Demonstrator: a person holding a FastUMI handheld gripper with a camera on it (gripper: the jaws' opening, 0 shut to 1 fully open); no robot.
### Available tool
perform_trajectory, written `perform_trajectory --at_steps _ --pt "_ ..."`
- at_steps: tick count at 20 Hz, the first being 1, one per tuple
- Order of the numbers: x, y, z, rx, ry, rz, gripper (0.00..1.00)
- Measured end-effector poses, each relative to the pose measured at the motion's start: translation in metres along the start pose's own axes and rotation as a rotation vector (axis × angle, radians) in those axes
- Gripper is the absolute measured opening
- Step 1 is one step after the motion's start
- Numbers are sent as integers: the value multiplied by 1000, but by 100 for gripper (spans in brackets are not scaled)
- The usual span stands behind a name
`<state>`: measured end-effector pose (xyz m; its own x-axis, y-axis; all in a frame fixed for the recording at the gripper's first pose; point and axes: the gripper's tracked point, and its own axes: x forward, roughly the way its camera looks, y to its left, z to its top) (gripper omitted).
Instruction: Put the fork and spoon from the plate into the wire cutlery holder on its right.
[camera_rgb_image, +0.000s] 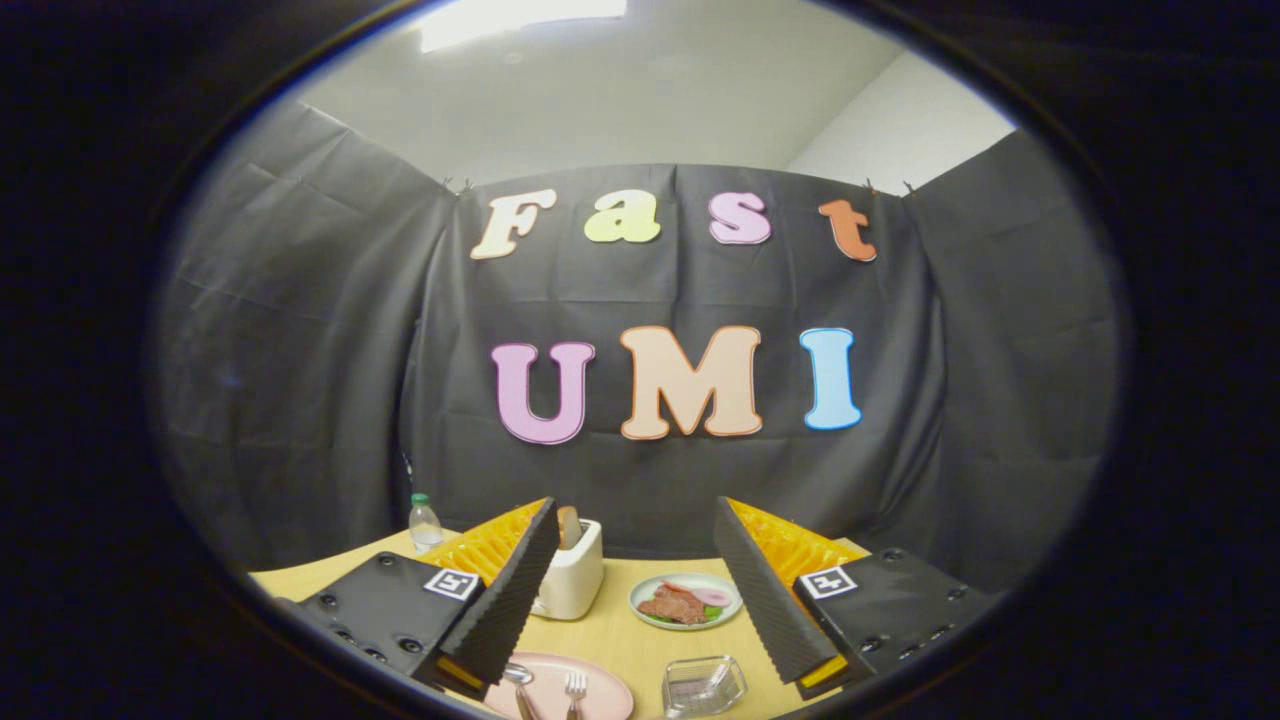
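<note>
Jaws wide open, gripping nothing, gripper (635, 590) held above the table (610, 630). Pink plate (600, 690) at bottom centre of frame between the jaws, fork (575, 688) and spoon (520, 683) both on it; wire cutlery holder (704, 686) just right of the plate, apart from it. Beyond: white toaster (572, 575) left of centre, food plate (685, 601) to its right, water bottle (424, 522) far left.

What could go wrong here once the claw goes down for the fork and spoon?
The open claw sits above the pink plate, where the fork and spoon lie flat and close together, so it might nudge both or slip off one. The wire cutlery holder is small, so a drop could miss. The toaster stands near one finger.
</note>
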<state>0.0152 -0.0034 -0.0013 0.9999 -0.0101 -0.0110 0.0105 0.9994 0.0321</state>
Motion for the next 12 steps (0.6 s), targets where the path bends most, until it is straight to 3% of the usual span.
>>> perform_trajectory --at_steps 12 --pt "6 10 6 -5 -23 47 100"
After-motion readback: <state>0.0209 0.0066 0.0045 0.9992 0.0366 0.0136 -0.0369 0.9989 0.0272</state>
